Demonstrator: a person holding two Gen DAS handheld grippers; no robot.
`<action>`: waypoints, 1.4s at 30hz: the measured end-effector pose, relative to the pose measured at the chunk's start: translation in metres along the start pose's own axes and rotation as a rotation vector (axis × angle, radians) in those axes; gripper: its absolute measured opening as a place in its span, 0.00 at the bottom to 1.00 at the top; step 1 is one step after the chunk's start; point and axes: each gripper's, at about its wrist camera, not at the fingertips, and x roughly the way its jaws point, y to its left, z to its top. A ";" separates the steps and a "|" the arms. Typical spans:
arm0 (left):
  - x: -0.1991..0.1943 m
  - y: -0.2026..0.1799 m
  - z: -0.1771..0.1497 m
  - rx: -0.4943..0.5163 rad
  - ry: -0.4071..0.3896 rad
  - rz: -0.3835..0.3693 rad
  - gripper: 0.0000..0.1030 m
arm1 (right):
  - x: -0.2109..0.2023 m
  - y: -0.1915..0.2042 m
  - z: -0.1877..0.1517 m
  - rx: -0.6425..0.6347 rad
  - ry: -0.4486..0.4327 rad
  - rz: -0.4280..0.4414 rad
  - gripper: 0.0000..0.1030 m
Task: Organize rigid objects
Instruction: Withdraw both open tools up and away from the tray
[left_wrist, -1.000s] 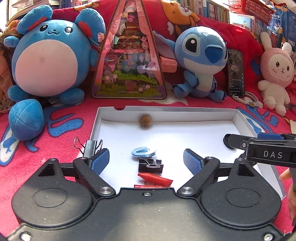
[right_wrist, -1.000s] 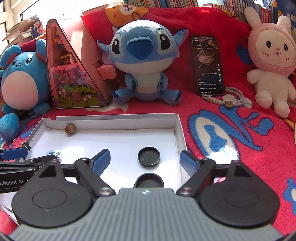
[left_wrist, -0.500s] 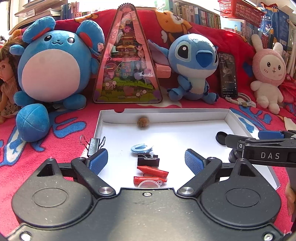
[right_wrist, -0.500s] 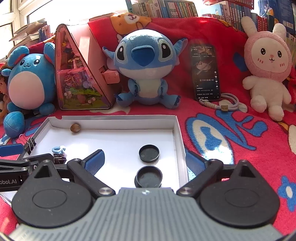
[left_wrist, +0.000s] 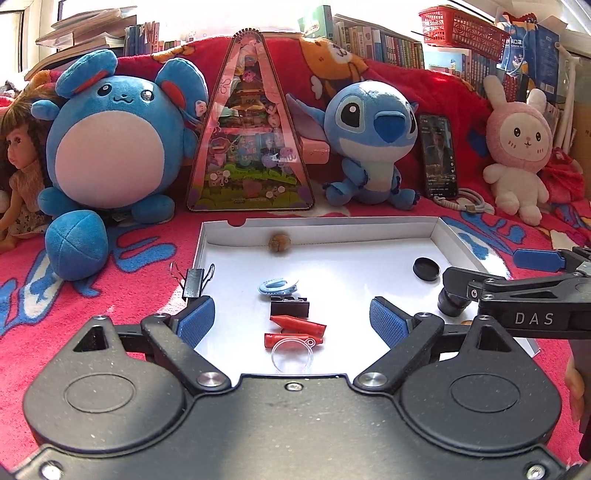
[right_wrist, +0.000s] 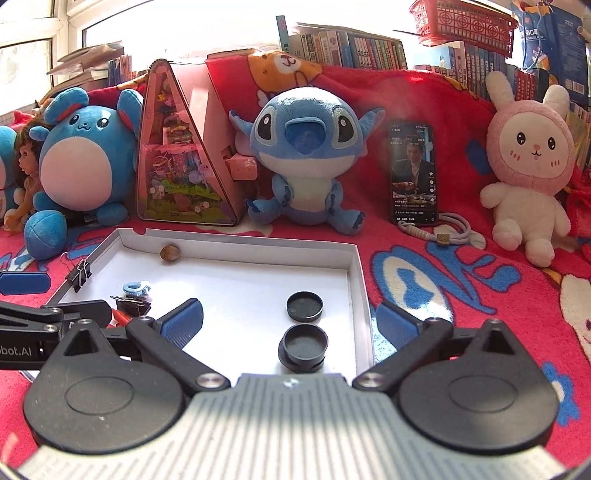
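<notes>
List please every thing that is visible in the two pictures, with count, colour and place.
box lid: 1, white, on the red blanket
walnut: 1, brown, at the lid's far wall
binder clips: 2, black; one inside, other on the left rim
hair clip: 1, light blue, inside
whistles: 2, red, inside, near edge
clear ring: 1, transparent, by the whistles
round caps: 2, black, inside right; nearer one
plush toys: 3 plainly, blue, blue, pink, behind
doll: 1, far left
triangular toy box: 1, pink
phone: 1, black, propped up
left tongs: open
right tongs: open

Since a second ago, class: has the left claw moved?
Yes. The left claw has drawn back from the white tray; a clear ring now shows at its near end.
</notes>
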 end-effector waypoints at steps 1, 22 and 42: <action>-0.002 0.000 -0.001 -0.002 -0.002 -0.002 0.88 | -0.002 0.000 -0.001 0.002 -0.001 0.001 1.00; -0.056 -0.001 -0.032 0.011 -0.067 -0.012 0.88 | -0.047 0.001 -0.034 0.030 -0.042 -0.006 1.00; -0.072 -0.010 -0.102 0.003 -0.038 0.047 0.89 | -0.069 0.007 -0.097 0.087 -0.015 -0.031 1.00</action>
